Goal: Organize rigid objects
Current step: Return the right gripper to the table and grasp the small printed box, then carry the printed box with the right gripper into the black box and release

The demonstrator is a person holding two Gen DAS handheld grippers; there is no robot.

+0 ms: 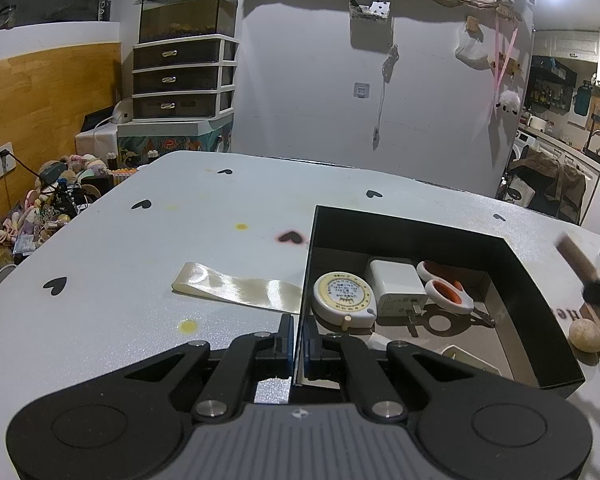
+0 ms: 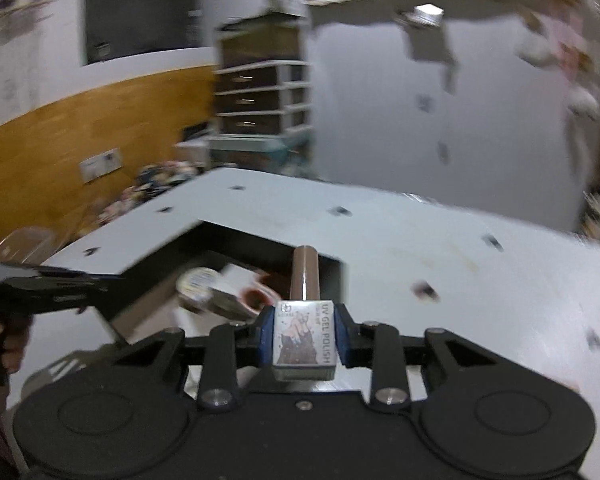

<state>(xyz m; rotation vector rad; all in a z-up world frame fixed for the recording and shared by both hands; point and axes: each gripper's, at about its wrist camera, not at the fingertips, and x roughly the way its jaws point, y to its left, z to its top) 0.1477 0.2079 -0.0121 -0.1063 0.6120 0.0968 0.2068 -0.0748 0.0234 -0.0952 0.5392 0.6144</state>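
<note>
Filling most of both views is the pale desk point(image 1: 140, 248) w/ black heart marks, and on it, lower right of the left wrist view, sits the black box point(image 1: 520, 276), open-topped. The left gripper point(image 1: 298, 340) is clenched on the box's near-left wall, one finger outside and one inside, pinning it in place. Inside the box: a white charger point(image 1: 396, 288) at centre, a round tape measure point(image 1: 344, 296) touching its left side, and orange-and-white scissors point(image 1: 446, 288) to its right. A cream ribbon strip point(image 1: 236, 288) lies flat on the desk just left of the box; round wooden bits point(image 1: 586, 334) sit at the far right edge. In the right wrist view, blurred by motion, the right gripper point(image 2: 304, 340) is at lower centre, grasping the gel polish bottle point(image 2: 305, 332) by its square body, brown cap pointing fwd toward the box opening in mid-frame. Bottle looks small, rigid, prob. glass, so light but breakable and smooth-sided; flat label faces are the best hold, as now, not the round cap. Judged next step: lower it into a free spot in the box, approx. beside the scissors, and set down gently rather than drop.
</note>
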